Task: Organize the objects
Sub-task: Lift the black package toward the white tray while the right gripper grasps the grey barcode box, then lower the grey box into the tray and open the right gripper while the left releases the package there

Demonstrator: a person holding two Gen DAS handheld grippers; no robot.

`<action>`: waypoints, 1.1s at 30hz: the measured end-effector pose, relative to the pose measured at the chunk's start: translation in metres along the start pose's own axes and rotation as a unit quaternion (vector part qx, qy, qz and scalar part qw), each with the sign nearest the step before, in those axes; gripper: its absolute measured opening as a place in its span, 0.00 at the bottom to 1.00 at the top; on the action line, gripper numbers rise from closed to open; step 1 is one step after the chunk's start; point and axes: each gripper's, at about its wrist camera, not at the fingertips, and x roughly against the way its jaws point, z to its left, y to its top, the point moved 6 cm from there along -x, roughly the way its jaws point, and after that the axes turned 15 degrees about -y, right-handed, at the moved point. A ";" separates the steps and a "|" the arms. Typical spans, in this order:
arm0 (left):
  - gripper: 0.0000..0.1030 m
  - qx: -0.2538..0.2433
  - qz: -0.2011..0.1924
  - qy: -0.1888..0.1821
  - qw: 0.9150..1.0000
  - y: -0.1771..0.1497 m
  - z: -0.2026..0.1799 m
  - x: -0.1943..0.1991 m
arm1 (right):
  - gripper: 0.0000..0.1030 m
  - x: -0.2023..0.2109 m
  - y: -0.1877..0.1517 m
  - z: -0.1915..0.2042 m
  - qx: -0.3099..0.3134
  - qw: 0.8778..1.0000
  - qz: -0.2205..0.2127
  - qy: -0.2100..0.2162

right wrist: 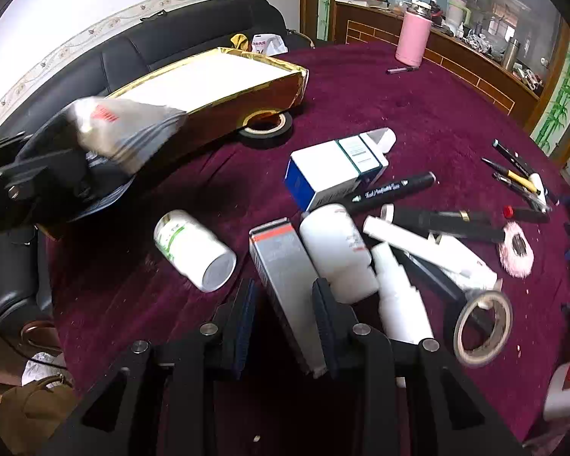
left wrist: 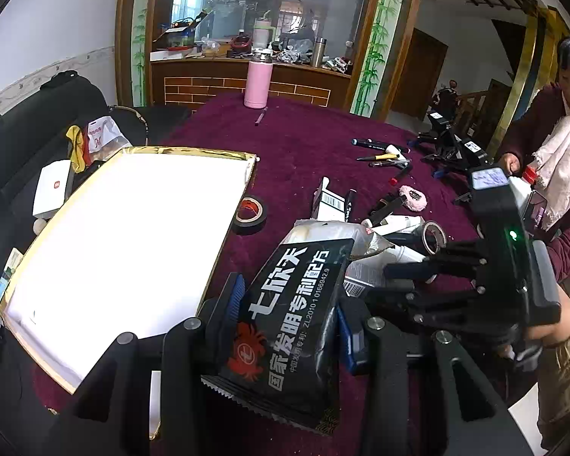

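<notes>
Left wrist: left gripper clamps black pouch, gold-edged box lies left-forward | right gripper straddles grey carton lengthwise, jaws parted.

Left gripper and right gripper: black plastic, blue ribbed pads, silver screws

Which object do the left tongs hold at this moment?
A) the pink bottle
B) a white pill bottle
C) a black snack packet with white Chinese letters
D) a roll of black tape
C: the left wrist view shows the left tongs closed on the black packet, while the pink bottle stands far back on the table and the black tape lies apart.
</notes>
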 end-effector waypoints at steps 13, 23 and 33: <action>0.41 0.016 -0.018 0.025 0.999 -0.001 0.018 0.023 | 0.34 0.011 -0.006 -0.017 -0.035 0.997 -0.010 0.063; 0.41 0.035 -0.036 0.055 0.997 0.004 0.053 0.039 | 0.48 -0.020 0.011 -0.009 0.002 1.000 0.014 0.020; 0.41 0.066 -0.009 0.117 0.991 0.000 0.113 0.040 | 0.29 -0.022 0.006 -0.007 -0.036 0.999 0.015 0.015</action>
